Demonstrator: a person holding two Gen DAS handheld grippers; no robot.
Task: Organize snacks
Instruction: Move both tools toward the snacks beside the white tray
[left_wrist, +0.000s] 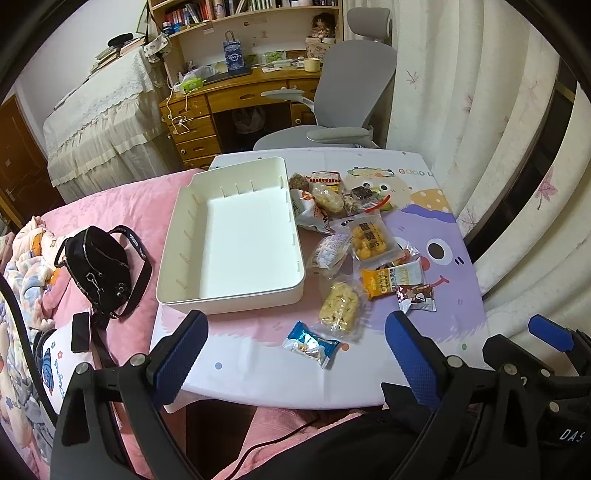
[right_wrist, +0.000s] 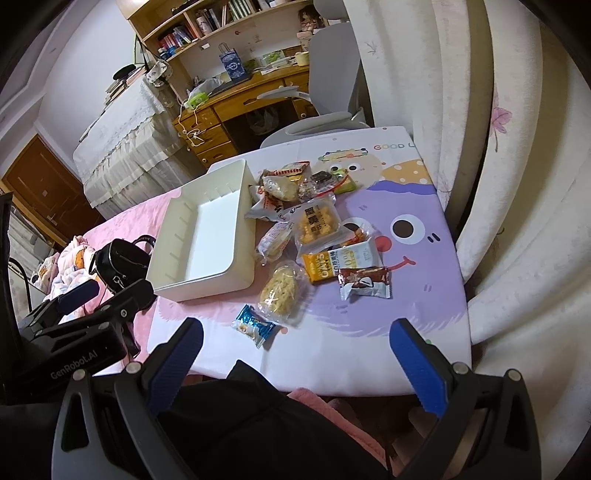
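Above the near edge of the table (left_wrist: 258, 384), the left gripper (left_wrist: 295, 350) hung with jaws spread wide and nothing between them; the right gripper (right_wrist: 295, 354) was likewise wide and empty, off to its right. Neither touched anything.

Closest to both claws lay the blue-wrapped candy (left_wrist: 310, 343), alone near the table's front. Just beyond it was the clear pack of pale puffed snack (left_wrist: 340, 306), then the orange bar wrapper (left_wrist: 380, 282) and the brown-and-silver wrapper (left_wrist: 415, 297) side by side. Farther back the rest of the snack pile (left_wrist: 332, 199) overlapped in a heap next to the white tray (left_wrist: 232, 291), which sat empty on the table's left part, its left edge apparently overhanging toward the pink bedding (left_wrist: 122, 206).

Risks, as judged:
- Slick film wrappers could slide or squirt out of a pinch; the candy was small and flat, so fingers might scrape the tabletop instead.
- Puffed snack would probably crush under a hard squeeze.
- Grabbing into the heap could drag neighbours along or knock some off the far side.
- Pushing the tray's left rim might tip it toward the black bag (left_wrist: 98, 269) on the bed.
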